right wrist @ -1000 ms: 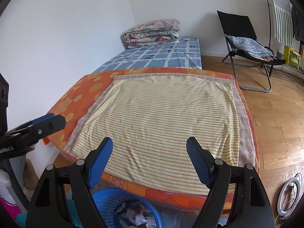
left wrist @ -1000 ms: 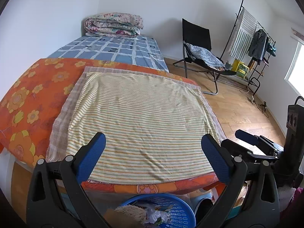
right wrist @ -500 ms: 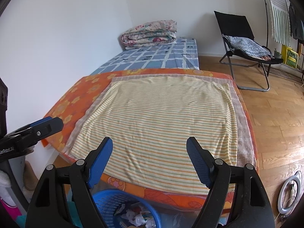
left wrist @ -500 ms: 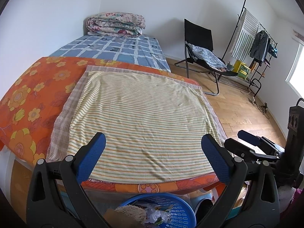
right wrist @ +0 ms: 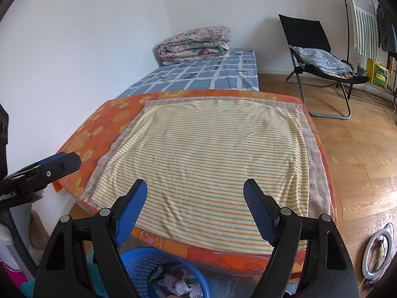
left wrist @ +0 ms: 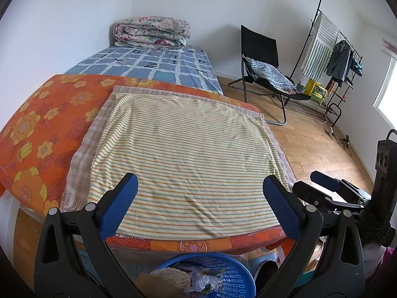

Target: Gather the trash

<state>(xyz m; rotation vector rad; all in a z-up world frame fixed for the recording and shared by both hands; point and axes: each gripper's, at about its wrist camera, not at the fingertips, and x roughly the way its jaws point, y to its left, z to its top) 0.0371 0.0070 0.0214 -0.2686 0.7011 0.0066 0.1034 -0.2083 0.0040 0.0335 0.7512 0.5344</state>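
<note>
A blue plastic basket holding crumpled trash stands on the floor below the near edge of the bed; it also shows in the right wrist view with white crumpled paper inside. My left gripper is open and empty above the basket, facing the striped cloth. My right gripper is open and empty, also above the basket. Each gripper shows in the other's view, the right one and the left one. No trash lies on the cloth.
The orange flowered cover lies under the striped cloth, and a blue checked mattress with a folded quilt lies beyond. A black folding chair and a clothes rack stand on the wooden floor at the right. A ring light lies on the floor.
Both grippers stay open and empty. The views shifted slightly, the bed sliding a little to the right in the left wrist view.
</note>
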